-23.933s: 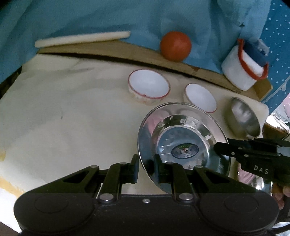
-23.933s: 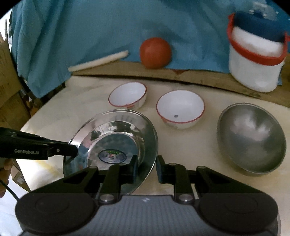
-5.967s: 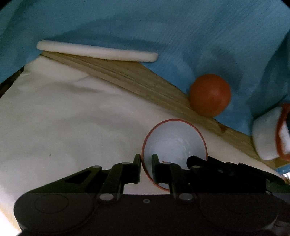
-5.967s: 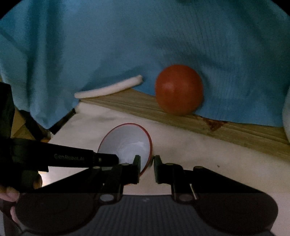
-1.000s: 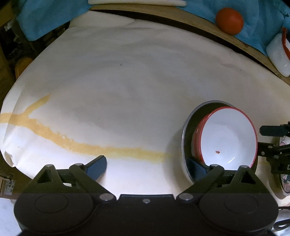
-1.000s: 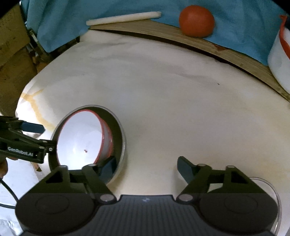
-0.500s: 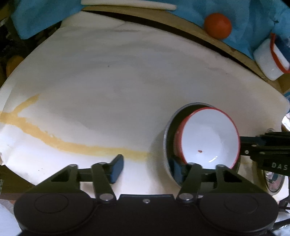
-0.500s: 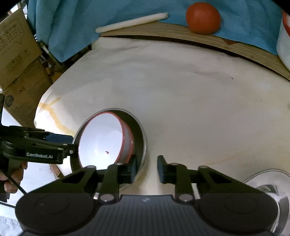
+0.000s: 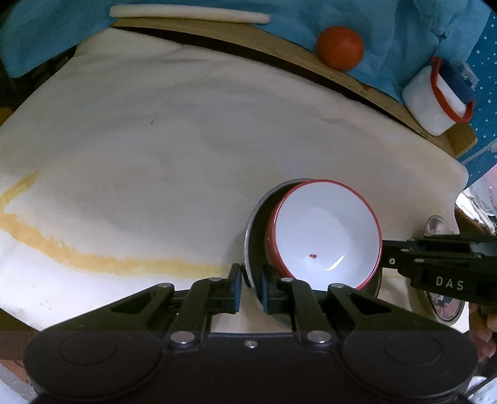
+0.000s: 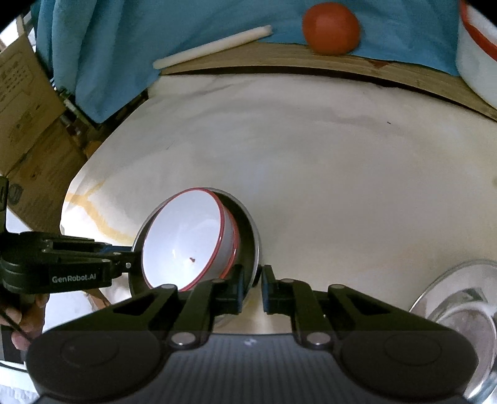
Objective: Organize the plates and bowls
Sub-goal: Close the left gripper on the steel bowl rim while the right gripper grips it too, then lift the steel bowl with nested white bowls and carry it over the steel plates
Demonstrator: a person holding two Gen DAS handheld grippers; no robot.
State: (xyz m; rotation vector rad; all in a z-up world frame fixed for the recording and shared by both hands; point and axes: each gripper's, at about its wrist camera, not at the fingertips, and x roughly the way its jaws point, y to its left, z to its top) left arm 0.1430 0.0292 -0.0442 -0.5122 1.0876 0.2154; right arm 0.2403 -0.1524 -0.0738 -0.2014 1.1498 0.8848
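Observation:
A steel bowl [image 9: 256, 236] [image 10: 248, 230] sits on the white table cover with two red-rimmed white bowls [image 9: 323, 236] [image 10: 183, 239] nested in it. My left gripper [image 9: 250, 279] is closing, its pads pressing the steel bowl's left rim. My right gripper [image 10: 252, 279] is closing on the opposite rim, which lies between its pads. Each gripper shows in the other view: the right gripper [image 9: 385, 251] and the left gripper [image 10: 133, 254] both reach the bowl's edge. A steel plate [image 10: 459, 310] [image 9: 447, 307] lies to the right, partly hidden.
An orange ball [image 9: 340, 46], a white rod [image 9: 186, 14] and a white container with a red handle [image 9: 435, 99] sit on a wooden board against blue cloth at the back. A yellow stain [image 9: 93, 258] crosses the cover. Cardboard boxes [image 10: 25, 124] stand off the left edge.
Both grippers' jaws went from wide open to closed on opposite rims of the steel bowl. Both views tipped up, showing more of the back of the table.

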